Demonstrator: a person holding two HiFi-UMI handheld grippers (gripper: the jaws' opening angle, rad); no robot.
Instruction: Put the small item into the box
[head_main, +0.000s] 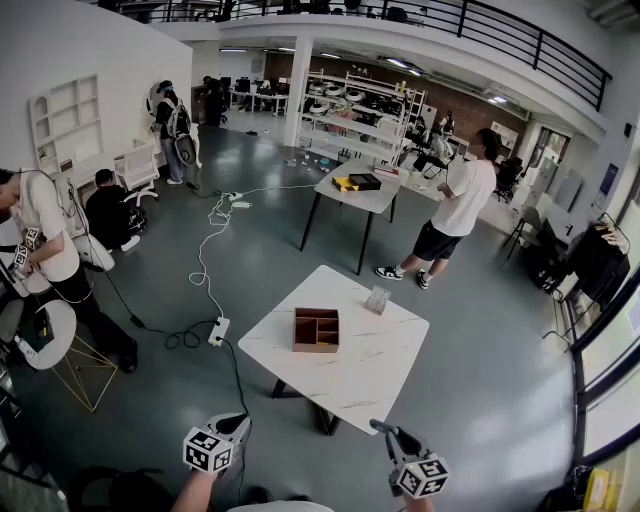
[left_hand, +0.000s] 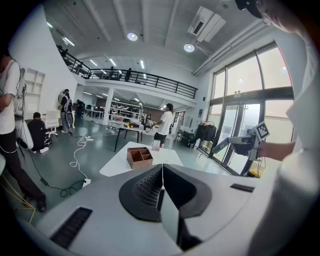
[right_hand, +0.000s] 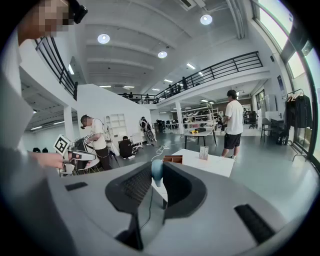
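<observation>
A brown wooden box (head_main: 316, 330) with several compartments stands on a white marble table (head_main: 370, 370); it also shows as the box (left_hand: 139, 156) and the box (right_hand: 173, 159). My right gripper (head_main: 385, 428) hangs off the table's near edge. In the right gripper view the right gripper (right_hand: 157, 166) is shut on a small pale blue item (right_hand: 157, 176) at its tips. My left gripper (head_main: 238, 422) is held to the left of the table, short of it. In its own view the left gripper (left_hand: 162, 167) is shut with nothing between the jaws.
A small clear stand (head_main: 377, 300) sits at the table's far corner. A cable and power strip (head_main: 218, 331) lie on the floor to the left. A person in a white shirt (head_main: 460, 210) stands beyond, near a second table (head_main: 360, 192). People (head_main: 45, 260) stand at the left.
</observation>
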